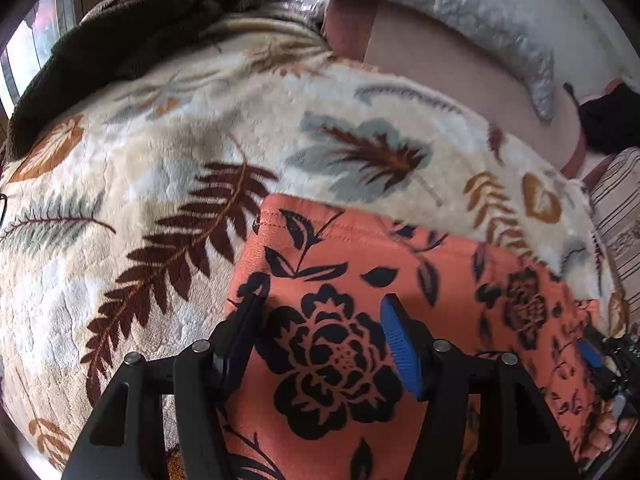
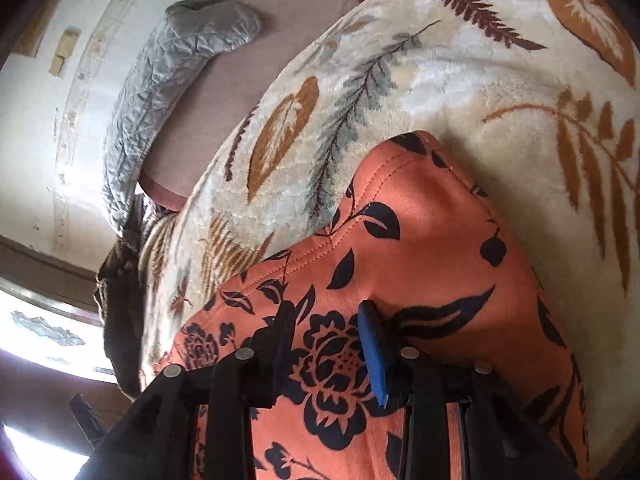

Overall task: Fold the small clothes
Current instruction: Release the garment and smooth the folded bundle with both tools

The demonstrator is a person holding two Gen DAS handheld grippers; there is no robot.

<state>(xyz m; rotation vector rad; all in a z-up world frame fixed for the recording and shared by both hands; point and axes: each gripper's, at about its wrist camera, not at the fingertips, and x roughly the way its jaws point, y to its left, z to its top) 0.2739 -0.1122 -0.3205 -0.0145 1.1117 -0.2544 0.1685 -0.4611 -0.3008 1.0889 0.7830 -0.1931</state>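
Nearest the left wrist camera, the left gripper [image 1: 320,312] hangs over an orange garment printed with black roses and leaves [image 1: 400,280], its black-framed, blue-padded jaws standing wide with nothing pinched, only the big rose showing in the gap between them. That garment lies flat on a cream plush blanket patterned with brown, grey and ochre leaves [image 1: 160,160], which covers the bed; a stitched hem runs along the garment's far edge. Further left and back, a dark brown fleecy cloth [image 1: 120,40] is bunched on the blanket, and beyond it a pale grey crinkled quilt [image 1: 460,12] lies along a pink sheet [image 1: 440,64]. At the right edge of this view the right gripper [image 1: 596,356] shows above the same garment, with fingertips [image 1: 604,432] of the person's hand below it. From the right wrist camera, the right gripper's jaws stand narrower, a modest gap, and they too are clear of the fabric, which rises in a soft hump just past them. Both tools look to have let go, so a fold probably has just been laid; for the next one, I would pick up the two near corners at the same level, pinch only the top layers, carry them across evenly so the hemmed edges meet, and flatten the hump before releasing
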